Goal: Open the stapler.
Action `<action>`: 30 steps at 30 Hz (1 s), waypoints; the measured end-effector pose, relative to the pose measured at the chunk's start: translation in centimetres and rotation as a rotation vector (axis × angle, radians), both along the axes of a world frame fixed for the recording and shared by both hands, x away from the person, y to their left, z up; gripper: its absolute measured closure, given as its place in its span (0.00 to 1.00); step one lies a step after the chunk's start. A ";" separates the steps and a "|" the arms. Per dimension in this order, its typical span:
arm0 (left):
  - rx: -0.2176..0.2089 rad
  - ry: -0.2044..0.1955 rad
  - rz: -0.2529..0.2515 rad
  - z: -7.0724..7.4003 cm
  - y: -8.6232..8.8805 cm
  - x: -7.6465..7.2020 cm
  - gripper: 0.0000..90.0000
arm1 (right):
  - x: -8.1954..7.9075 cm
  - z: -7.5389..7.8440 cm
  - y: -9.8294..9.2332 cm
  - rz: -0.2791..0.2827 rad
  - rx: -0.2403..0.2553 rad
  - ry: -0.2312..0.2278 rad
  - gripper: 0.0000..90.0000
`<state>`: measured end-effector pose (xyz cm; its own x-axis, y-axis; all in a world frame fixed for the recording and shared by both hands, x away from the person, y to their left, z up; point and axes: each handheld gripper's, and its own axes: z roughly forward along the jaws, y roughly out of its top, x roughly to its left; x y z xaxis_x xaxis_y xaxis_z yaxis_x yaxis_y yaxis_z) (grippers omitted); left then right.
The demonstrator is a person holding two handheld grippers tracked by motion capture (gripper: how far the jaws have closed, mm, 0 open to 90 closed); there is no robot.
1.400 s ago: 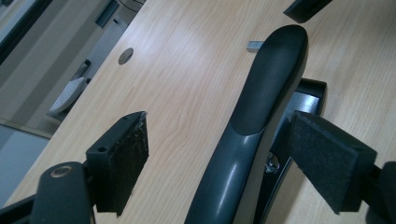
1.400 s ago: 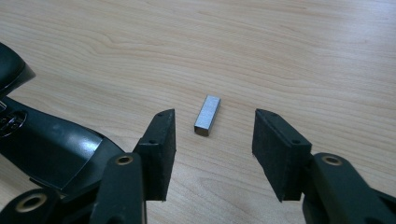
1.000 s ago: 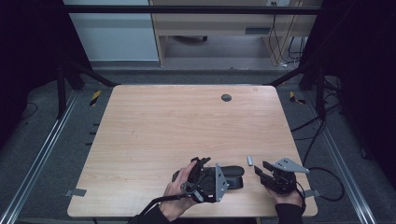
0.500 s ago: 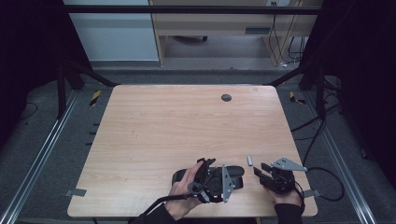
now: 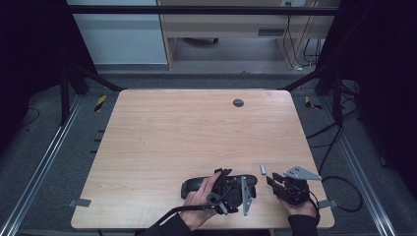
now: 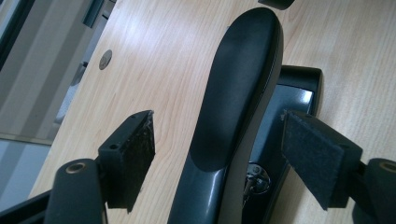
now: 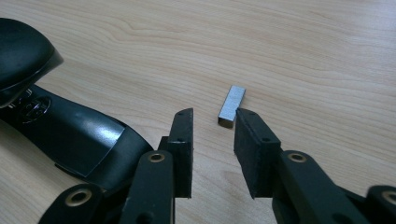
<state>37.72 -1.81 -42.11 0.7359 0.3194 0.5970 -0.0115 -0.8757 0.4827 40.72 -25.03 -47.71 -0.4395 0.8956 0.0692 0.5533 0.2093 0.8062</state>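
At the near edge of the light wooden table [image 5: 162, 147], the left gripper [image 5: 230, 192] reaches over a black plastic stapler [image 5: 196, 185] that lies on its side, its length running left to right. In the left gripper view the jaws stand apart on either side of the stapler's rounded top arm [image 6: 238, 93]; they have just been closing a little, but the pads do not yet press on it. Just right of the stapler, the right gripper [image 5: 277, 181] rests near the table's edge. Its jaws have just been closing and still stand apart with nothing between them. A small grey metal strip of staples [image 7: 231, 106] lies just beyond the right pad's tip. Far off sits a round dark grommet [image 5: 238, 103].
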 end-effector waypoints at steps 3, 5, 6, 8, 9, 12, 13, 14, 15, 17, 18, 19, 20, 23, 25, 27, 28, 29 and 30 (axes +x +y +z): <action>0.030 -0.025 -0.002 -0.4 -0.4 0.1 0.31 | -0.1 0.1 0.2 0.008 0.000 0.005 0.81; 0.040 -0.028 -0.002 -0.4 -0.5 0.1 0.31 | -0.1 0.1 0.1 0.013 0.004 0.007 0.81; 0.049 -0.033 0.001 -0.6 -0.6 0.1 0.32 | -0.1 0.1 0.1 0.015 0.005 0.003 0.83; 0.061 -0.042 0.000 -0.8 -0.8 0.2 0.33 | -0.2 0.2 0.2 0.019 0.010 0.009 0.84; 0.054 -0.046 -0.001 -1.0 -0.9 0.2 0.34 | -0.2 0.3 0.3 0.021 0.013 0.012 0.86; 0.083 -0.054 0.002 -1.1 -1.0 0.3 0.35 | -0.2 0.3 0.3 0.036 0.016 0.021 0.88; 0.077 -0.056 0.003 -1.3 -1.1 0.4 0.36 | -0.2 0.3 0.4 0.039 0.015 0.020 0.88; 0.086 -0.064 0.005 -1.4 -1.2 0.4 0.37 | -0.2 0.3 0.4 0.045 0.016 0.021 0.89; 0.095 -0.074 0.007 -1.5 -1.2 0.5 0.37 | -0.2 0.3 0.4 0.045 0.016 0.021 0.89; 0.095 -0.079 0.010 -1.7 -1.4 0.5 0.38 | -0.3 0.3 0.4 0.048 0.013 0.017 0.89; 0.109 -0.079 0.013 -1.7 -1.5 0.6 0.39 | -0.4 0.3 0.4 0.050 0.021 0.023 0.90; 0.106 -0.083 0.015 -1.8 -1.6 0.6 0.39 | -0.4 0.3 0.4 0.050 0.021 0.023 0.90; 0.103 -0.082 0.018 -1.9 -1.7 0.6 0.40 | -0.5 0.3 0.4 0.062 0.019 0.020 0.91; 0.113 -0.093 0.019 -2.1 -2.0 0.7 0.41 | -0.6 0.3 0.4 0.072 0.021 0.020 0.91; 0.116 -0.095 0.021 -2.2 -2.1 0.8 0.42 | -0.9 0.3 0.5 0.081 0.023 0.019 0.91; 0.114 -0.090 0.020 -2.3 -2.2 0.8 0.46 | -1.1 0.3 0.7 0.091 0.022 0.015 0.91; 0.110 -0.091 0.020 -2.3 -2.3 0.9 0.47 | -1.2 0.3 0.8 0.094 0.026 0.019 0.91; 0.124 -0.092 0.020 -2.3 -2.3 0.9 0.48 | -1.3 0.3 0.8 0.110 0.022 0.012 0.91; 0.119 -0.092 0.021 -2.4 -2.4 0.9 0.50 | -1.4 0.2 1.0 0.110 0.027 0.018 0.92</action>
<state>38.62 -4.19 -44.54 0.6699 0.2577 0.6963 -0.0318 -0.9270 0.3736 39.31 -24.06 -47.48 -0.5330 0.8400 0.1012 0.5429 0.2478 0.8024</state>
